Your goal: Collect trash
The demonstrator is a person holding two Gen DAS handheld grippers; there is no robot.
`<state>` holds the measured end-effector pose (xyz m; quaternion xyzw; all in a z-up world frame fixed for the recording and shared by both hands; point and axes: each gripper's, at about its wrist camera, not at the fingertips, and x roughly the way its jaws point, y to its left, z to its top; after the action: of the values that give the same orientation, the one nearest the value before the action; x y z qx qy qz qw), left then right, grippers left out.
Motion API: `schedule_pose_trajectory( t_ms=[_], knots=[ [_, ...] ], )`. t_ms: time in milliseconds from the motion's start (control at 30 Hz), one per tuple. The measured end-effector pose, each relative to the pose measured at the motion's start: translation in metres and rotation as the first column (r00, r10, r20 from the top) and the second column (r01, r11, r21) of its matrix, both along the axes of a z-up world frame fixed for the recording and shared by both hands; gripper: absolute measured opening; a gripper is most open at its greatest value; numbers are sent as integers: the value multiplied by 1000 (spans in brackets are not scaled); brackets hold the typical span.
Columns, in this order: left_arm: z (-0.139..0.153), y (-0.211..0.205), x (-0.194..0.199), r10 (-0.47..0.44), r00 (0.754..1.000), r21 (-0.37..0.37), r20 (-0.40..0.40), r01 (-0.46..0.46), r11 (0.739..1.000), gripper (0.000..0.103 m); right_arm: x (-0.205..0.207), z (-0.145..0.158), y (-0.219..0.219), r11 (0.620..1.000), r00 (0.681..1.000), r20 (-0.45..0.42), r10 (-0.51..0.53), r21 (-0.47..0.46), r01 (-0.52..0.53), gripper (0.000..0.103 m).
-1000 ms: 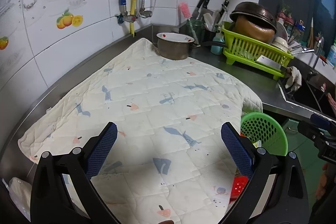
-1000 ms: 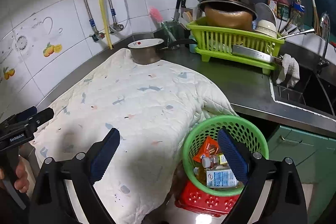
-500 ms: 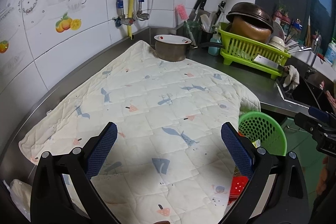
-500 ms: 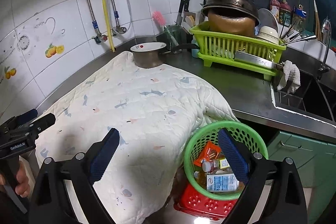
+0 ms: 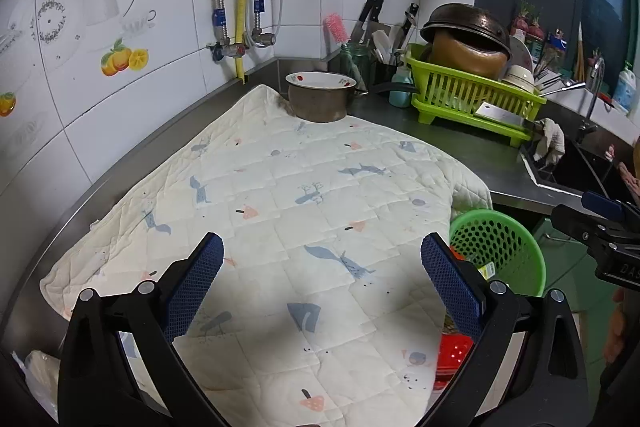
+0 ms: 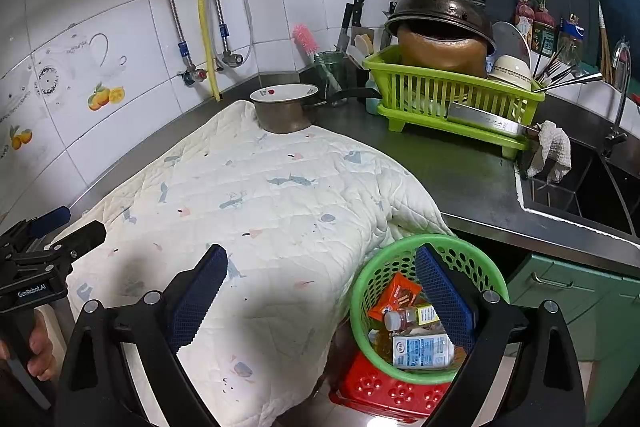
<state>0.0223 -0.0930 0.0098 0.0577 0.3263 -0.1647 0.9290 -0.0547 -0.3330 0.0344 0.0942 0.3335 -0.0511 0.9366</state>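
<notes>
Both your left gripper [image 5: 322, 267] and right gripper [image 6: 320, 277] hover with jaws spread, empty. Trash sits in the green basket [image 6: 430, 307] on the red stool [image 6: 384, 393], just beside the bench [image 6: 460, 175] edge; the quilted mat [image 6: 256, 211] looks bare. Risk: bump the basket and it tips off the stool, spilling the milk carton [image 6: 422, 351] and small bottle [image 6: 408, 315].

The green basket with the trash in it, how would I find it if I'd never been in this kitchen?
Find the big quilted cloth over the counter. At its right edge, below the counter, the round green basket with holes sits on a red stool. Unlike the boxy green dish rack, it holds wrappers and a bottle.
</notes>
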Motion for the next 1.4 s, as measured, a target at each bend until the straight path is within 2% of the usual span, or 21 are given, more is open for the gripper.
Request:
schedule_pose_trajectory(
  t_ms=[1400],
  knots=[
    [9,1,-3,9,999,30,43,-10,1000,98,-4,5,0,1000,1000,7,-11,-21,11,92]
  ],
)
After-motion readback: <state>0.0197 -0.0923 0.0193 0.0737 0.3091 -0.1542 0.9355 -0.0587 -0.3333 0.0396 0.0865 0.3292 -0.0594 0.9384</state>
